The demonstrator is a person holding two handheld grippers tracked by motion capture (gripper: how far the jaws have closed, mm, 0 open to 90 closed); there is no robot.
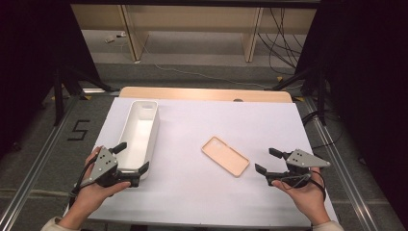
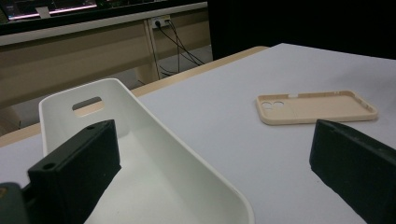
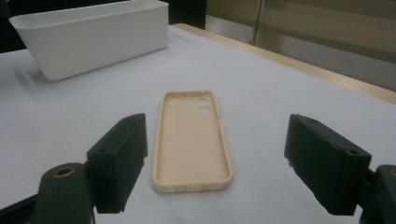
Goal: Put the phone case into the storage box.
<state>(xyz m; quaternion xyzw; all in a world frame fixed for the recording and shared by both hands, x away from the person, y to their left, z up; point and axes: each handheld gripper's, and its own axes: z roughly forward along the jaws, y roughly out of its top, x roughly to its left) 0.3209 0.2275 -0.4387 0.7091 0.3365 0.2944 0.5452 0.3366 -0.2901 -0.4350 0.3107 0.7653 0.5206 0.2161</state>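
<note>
While flat — case point(image 3: 192, 140) before right claw point(image 3: 224, 163)

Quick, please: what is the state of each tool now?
Left tool: open, astride the white bin's near end wall.
Right tool: open, holding nothing.

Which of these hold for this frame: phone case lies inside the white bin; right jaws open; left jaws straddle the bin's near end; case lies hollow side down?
1. The phone case lies inside the white bin. False: it lies on the table beside it.
2. The right gripper has open jaws. True.
3. The left gripper straddles the bin's near end. True.
4. The case lies hollow side down. False: hollow side up.
</note>
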